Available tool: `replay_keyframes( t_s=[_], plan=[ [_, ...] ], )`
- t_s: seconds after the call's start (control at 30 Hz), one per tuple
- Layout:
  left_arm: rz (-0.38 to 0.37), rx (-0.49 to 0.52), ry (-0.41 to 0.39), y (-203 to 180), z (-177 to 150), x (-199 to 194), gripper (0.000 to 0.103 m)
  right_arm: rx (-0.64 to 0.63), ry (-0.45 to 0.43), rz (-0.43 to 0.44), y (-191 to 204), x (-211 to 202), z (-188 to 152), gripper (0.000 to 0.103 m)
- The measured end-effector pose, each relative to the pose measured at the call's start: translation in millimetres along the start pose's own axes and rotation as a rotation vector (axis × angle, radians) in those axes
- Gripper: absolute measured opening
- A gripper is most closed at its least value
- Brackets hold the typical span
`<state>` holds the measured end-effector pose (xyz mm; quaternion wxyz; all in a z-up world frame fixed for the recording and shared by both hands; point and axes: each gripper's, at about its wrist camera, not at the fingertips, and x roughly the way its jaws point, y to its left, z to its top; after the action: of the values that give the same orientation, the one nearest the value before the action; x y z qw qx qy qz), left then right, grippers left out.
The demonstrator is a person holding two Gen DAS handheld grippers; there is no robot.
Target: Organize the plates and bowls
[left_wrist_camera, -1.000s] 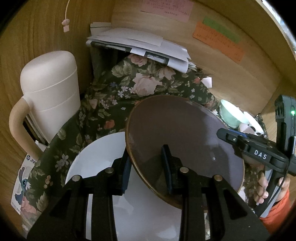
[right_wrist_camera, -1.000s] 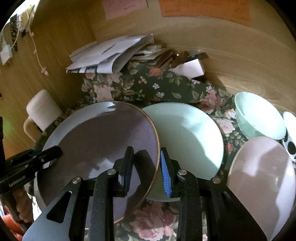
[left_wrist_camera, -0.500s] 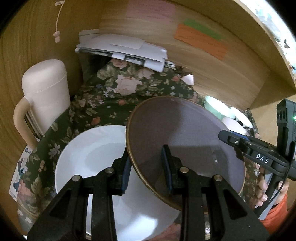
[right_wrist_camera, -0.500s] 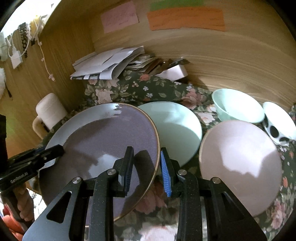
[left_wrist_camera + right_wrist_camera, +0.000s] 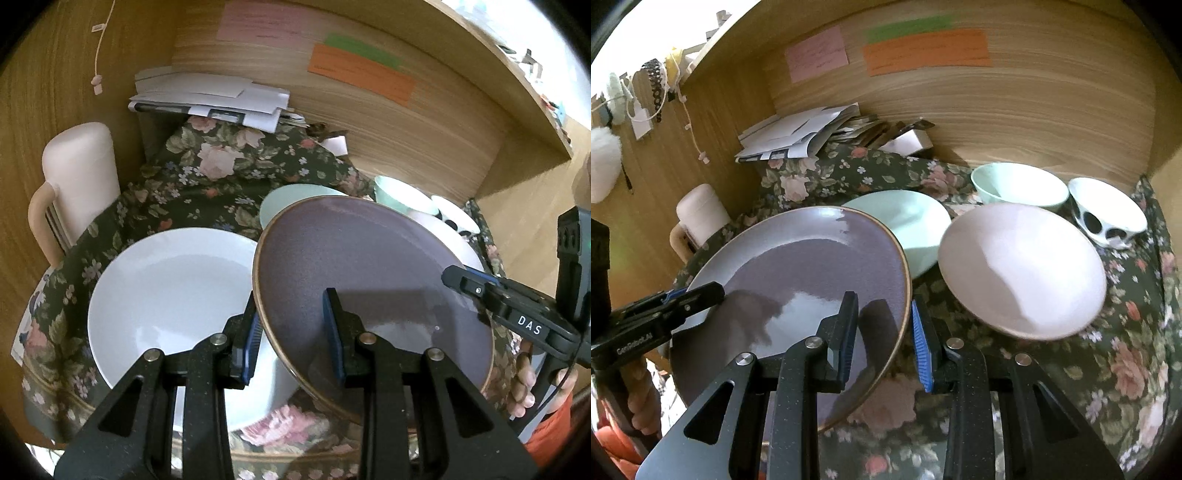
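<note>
A purple plate (image 5: 369, 280) with a brown rim hangs tilted above the floral cloth, held from both sides. My left gripper (image 5: 291, 310) is shut on its left rim, one pad on top and one beneath. My right gripper (image 5: 884, 310) is shut on the opposite rim of the purple plate (image 5: 798, 280). Each gripper shows in the other's view: the right gripper (image 5: 458, 278) and the left gripper (image 5: 709, 291). A white plate (image 5: 170, 295) lies below to the left. A pink plate (image 5: 1023, 269) and a mint plate (image 5: 908, 225) lie to the right.
A mint bowl (image 5: 1019, 184) and a black-spotted white bowl (image 5: 1108, 214) stand at the back right by the wooden wall. A cream jug (image 5: 81, 177) stands at the left wall, with a stack of papers (image 5: 214, 99) behind. A floral cloth (image 5: 1126, 369) covers the surface.
Both grippers have carried the purple plate to the right and back from the wall. It has shifted off the white plate and nearer the pink plate. Both grips are unchanged.
</note>
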<state>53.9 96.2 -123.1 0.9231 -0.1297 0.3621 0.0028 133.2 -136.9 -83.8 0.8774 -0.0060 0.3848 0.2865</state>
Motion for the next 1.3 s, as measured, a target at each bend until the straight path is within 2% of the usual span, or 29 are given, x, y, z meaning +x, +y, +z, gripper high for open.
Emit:
replay_keyframes(
  t_s=[0.53, 1.3],
  plan=[
    [-0.024, 0.026, 0.046, -29, -34, 0, 0.031, 0.061, 0.009, -0.020, -23, -23, -41, 0.026],
    [-0.049, 0.038, 0.156, -49, -49, 53, 0.031, 0.130, 0.078, -0.067, -60, -6, -67, 0.026]
  ],
)
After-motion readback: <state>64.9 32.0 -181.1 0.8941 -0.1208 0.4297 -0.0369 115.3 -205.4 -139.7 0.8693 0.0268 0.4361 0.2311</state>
